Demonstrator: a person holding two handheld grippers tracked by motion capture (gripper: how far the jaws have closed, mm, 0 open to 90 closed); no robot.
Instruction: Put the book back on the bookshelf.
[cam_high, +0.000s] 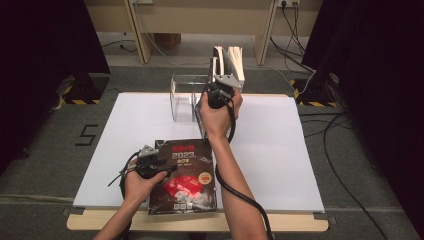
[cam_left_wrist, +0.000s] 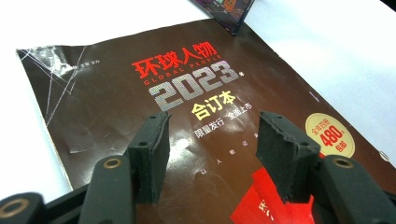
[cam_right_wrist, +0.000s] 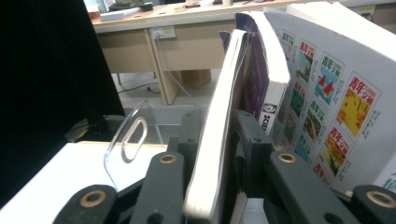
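The thing in hand is a thin white-edged magazine (cam_right_wrist: 219, 135) standing upright at the near end of a row of magazines (cam_high: 231, 62) in a clear acrylic rack (cam_high: 182, 97) at the far edge of the worktop (cam_high: 280, 150), about midway along it. It looks light but floppy: a soft-covered, glossy bundle of pages that would bow or fan open if taken by a corner and could slide between smooth pads. The safest hold is probably low on the bound side, across the full thickness, with the neighbouring books lending support while it stands.

The right claw (cam_right_wrist: 219, 154) straddles that magazine from the near side, one jaw on each face. The jaws look loosely set around it rather than pressing hard, with a small gap on the right side, so the grip seems relaxed or released. The right hand (cam_high: 217, 112) is stretched forward with the forearm reaching across the worktop and the claw pointing level into the rack.

A dark-covered magazine (cam_left_wrist: 154, 107) printed "2023" lies flat near the front edge of the worktop. The left claw (cam_left_wrist: 212, 144) hovers just above its cover, jaws spread and empty, tilted forward and down, with the left hand (cam_high: 142, 182) held low near the front edge.
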